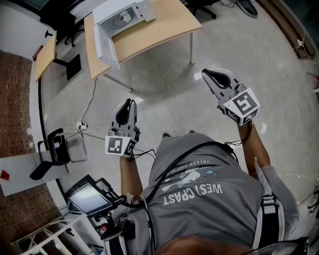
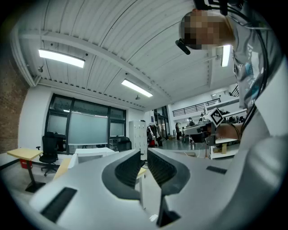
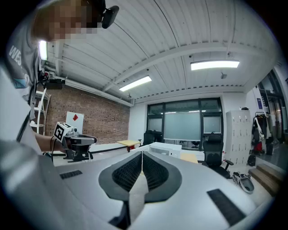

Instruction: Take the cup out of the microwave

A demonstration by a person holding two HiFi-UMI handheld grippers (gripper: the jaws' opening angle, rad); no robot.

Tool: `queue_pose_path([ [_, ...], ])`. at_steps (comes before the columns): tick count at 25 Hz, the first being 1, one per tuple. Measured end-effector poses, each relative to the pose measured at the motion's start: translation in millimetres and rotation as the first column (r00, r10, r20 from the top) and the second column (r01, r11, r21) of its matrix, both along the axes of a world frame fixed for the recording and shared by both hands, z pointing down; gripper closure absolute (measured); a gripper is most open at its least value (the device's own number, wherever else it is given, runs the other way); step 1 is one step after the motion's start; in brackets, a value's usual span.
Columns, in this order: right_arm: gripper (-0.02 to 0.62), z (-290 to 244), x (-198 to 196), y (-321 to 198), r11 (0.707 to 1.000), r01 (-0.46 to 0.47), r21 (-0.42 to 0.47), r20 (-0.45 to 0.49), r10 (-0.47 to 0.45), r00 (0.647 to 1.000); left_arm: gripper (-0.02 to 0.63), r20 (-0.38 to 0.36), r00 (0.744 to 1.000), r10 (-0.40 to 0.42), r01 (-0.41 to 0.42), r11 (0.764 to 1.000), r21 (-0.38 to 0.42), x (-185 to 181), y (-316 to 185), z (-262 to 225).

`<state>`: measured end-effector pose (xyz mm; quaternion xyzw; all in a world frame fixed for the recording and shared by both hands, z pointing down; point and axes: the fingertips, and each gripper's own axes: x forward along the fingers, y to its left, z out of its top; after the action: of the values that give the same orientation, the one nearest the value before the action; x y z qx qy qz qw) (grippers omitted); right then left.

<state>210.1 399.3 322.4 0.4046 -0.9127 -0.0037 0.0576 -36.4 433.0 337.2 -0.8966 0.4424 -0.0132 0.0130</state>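
The person stands on the open floor [image 1: 174, 94], well apart from the table [image 1: 164, 27] that carries the white microwave [image 1: 112, 14]. Both tongs are held out level in front of the body.

The left tongs [image 1: 128, 107] have their jaws a narrow way apart, with only a slim gap of the room showing between the ribbed pads, and nothing sits in that gap. The right tongs [image 1: 212, 75] are pressed fully together, pad against pad, and hold nothing either.

The microwave door [image 1: 105, 46] hangs open toward the person's left, and the round turntable [image 1: 121, 20] shows inside the cavity. The cup cannot be picked out for certain at this range. Judging by the task, it should be inside that cavity, so it has not been reached yet.

From the head view, the microwave lies ahead and off to the left of both tongs, and the left tongs are the nearer pair. The left gripper view shows the microwave [image 2: 90, 155] left of its jaw line, so that hand points past it. The right gripper view shows the microwave [image 3: 165, 147] almost directly over the closed jaw tips.

The approach is probably the step in hand. The person needs to walk forward and left to face the open cavity, and whichever tongs take the cup must open wider first.
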Motion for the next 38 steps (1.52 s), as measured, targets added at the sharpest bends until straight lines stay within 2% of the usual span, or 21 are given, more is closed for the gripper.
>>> queue_pose_path([
  [5,0.583,0.3,-0.4,-15.0,1.0,0.024,0.005,-0.014,-0.023,1.0,0.518,0.019,1.0,0.007,-0.007,1.0,0.009,8.0,-9.8,-2.7],
  [10,0.583,2.0,-17.3,-35.2,0.999,0.046,-0.006,-0.02,-0.046,0.999,0.518,0.029,1.0,0.007,-0.007,1.0,0.016,-1.5,-32.1,-8.2],
  [20,0.583,2.5,-63.4,-121.5,0.999,0.047,0.007,-0.011,-0.047,0.999,0.518,0.058,0.997,0.043,-0.046,0.997,0.054,-38.5,-126.0,-12.0],
  [28,0.583,-15.7,-113.4,-206.2,0.997,0.042,0.068,-0.006,-0.041,0.999,0.518,0.136,0.987,0.081,-0.098,0.988,0.119,-87.5,-211.9,-26.7],
  [38,0.583,-24.9,-180.0,-297.9,0.996,0.015,0.085,-0.026,-0.013,1.0,0.518,0.158,0.983,0.09,-0.114,0.981,0.155,-159.0,-292.0,-36.3],
])
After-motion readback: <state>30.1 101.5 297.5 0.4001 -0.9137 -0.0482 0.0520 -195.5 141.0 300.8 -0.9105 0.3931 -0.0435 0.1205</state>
